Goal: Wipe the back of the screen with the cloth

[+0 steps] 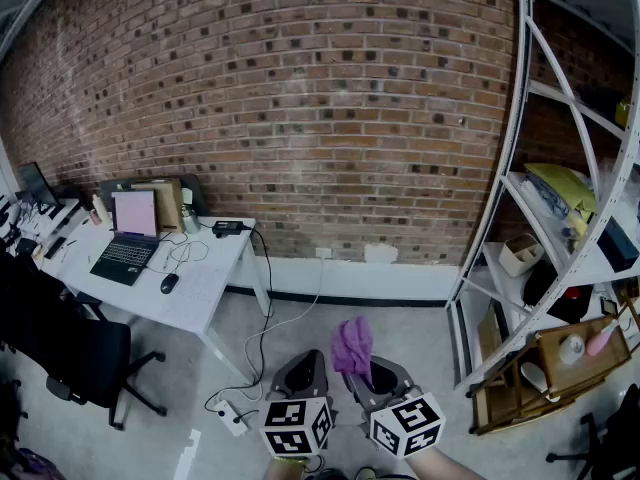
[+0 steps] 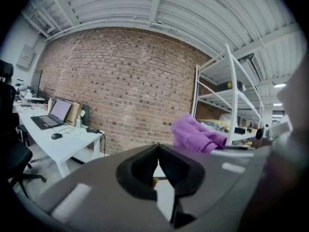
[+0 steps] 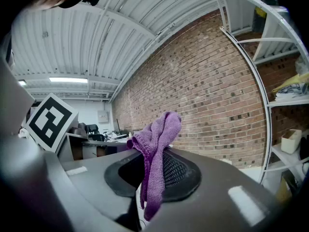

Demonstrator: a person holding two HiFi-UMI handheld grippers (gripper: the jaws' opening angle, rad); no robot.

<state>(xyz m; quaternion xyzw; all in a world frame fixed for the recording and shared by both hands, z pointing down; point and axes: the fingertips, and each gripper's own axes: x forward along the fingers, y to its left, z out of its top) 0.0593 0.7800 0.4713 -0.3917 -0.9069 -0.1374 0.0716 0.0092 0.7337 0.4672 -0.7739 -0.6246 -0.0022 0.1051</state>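
The right gripper [image 3: 153, 170] is clamped on the cloth [image 3: 157, 149], a purple rag pinched at its middle so both ends hang loose, which should leave a soft fold to press flat against a surface. The left gripper [image 2: 158, 151] has its jaws tip to tip with nothing between them; I'd guess it is kept free to steady things. Both are carried well short of the desk [image 1: 200, 288], out on the open floor to its right. The laptop [image 1: 128, 236] sits open at the desk's far left, its screen [image 1: 133, 213] facing the room, so the back looks toward the wall side of the desk, just beside a box [image 1: 165, 200]. Wiping hasn't begun; reaching that back likely means going round or turning the laptop.
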